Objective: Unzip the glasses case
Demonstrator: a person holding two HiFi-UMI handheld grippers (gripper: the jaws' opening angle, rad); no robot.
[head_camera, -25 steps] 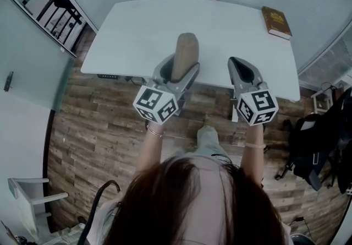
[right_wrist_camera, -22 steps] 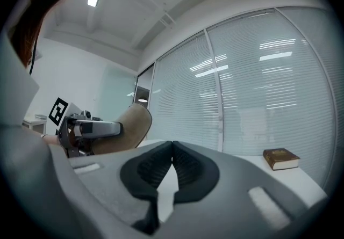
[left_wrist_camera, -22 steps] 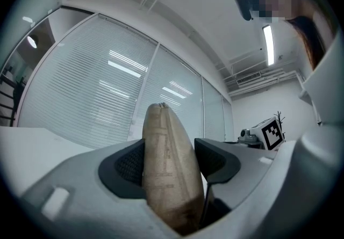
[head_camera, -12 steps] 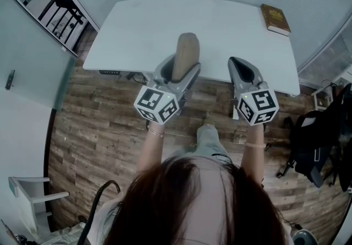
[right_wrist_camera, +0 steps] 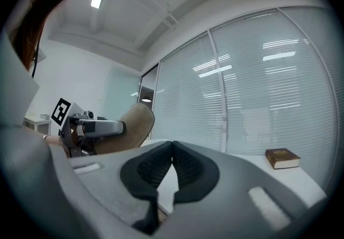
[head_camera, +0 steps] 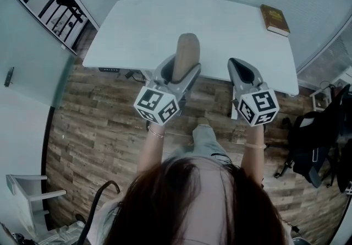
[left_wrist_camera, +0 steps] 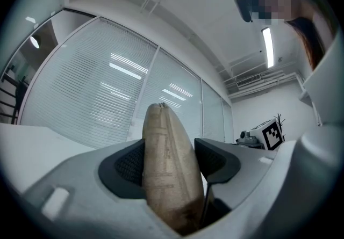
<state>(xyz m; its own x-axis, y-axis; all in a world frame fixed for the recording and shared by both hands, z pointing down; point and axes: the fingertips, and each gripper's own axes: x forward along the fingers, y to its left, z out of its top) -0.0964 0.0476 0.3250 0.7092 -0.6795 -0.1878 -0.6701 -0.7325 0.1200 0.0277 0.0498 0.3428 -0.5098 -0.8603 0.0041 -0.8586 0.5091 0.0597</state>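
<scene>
White table [head_camera: 143, 29], wood-plank floor [head_camera: 93, 128], blinds-covered glass wall [right_wrist_camera: 258, 87].

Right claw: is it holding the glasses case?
No, the right claw is shut on nothing, while the glasses case stands clamped in the left claw.

The left gripper [head_camera: 180, 67], with the glasses case [head_camera: 187, 51], and the right gripper [head_camera: 236, 65] have drifted slightly back from the near edge of the table [head_camera: 137, 29]; the person's leg [head_camera: 204, 138] has shifted.

Cool, even light comes from ceiling strips [left_wrist_camera: 267, 44], mirrored as streaks on the blinds [left_wrist_camera: 107, 87] below them. Both gripper views bulge and darken at their rims; the glasses case [left_wrist_camera: 169, 173] softens near the lens.
</scene>
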